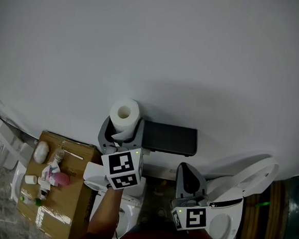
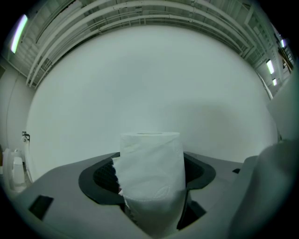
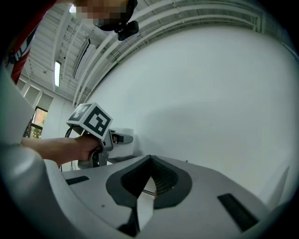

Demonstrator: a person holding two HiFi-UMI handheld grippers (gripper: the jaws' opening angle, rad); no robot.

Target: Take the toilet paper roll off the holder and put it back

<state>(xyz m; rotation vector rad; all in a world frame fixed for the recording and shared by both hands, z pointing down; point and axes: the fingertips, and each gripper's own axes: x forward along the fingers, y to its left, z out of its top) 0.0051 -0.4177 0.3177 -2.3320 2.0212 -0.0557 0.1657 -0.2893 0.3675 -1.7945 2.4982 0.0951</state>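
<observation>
Left gripper (image 1: 120, 138) jaws spread wide, not clamping. Toilet paper roll (image 1: 125, 113) stands upright between them, at the left end of the black holder (image 1: 169, 138) (against the far wall). Right gripper (image 3: 148, 164) jaws together, nearer, on the right.

Your left gripper (image 1: 121, 139) sits at lower centre of the head view, pointing level with its jaws spread wide. Your left forearm (image 1: 103, 213) runs up to it from the bottom edge. Your right gripper (image 1: 186, 172), lower right, also points level, jaws closed together at the tips.
</observation>
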